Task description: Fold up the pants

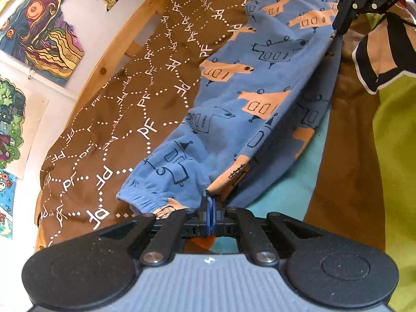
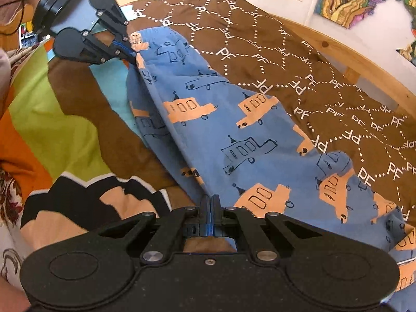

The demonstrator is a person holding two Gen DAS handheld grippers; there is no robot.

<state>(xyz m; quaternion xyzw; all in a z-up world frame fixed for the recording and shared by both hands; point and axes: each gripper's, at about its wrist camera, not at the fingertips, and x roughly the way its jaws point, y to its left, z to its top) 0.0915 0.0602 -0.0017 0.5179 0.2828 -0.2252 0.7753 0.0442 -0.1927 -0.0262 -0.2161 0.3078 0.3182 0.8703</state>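
Brown coverlet (image 1: 124, 96) with white lettering carries the blue vehicle-print cotton pants (image 1: 234, 98); left gripper (image 1: 209, 202) clamps their cuff end, right gripper (image 2: 210, 202) the waist end, stretching one edge, probably for folding lengthwise.

Repeated white letters "PF", joined by dotted white lines into a diamond lattice, all over the brown bedspread (image 1: 161, 83) (image 2: 299, 59); upright in some spots, turned or mirrored in others. Small pale letters "DAS" on the black arm of the far gripper at top right of the left wrist view (image 1: 390, 2). No legible words on the blue pants (image 1: 247, 98) (image 2: 234, 135), only drawn cars. Nothing readable on the wall pictures (image 1: 39, 31).
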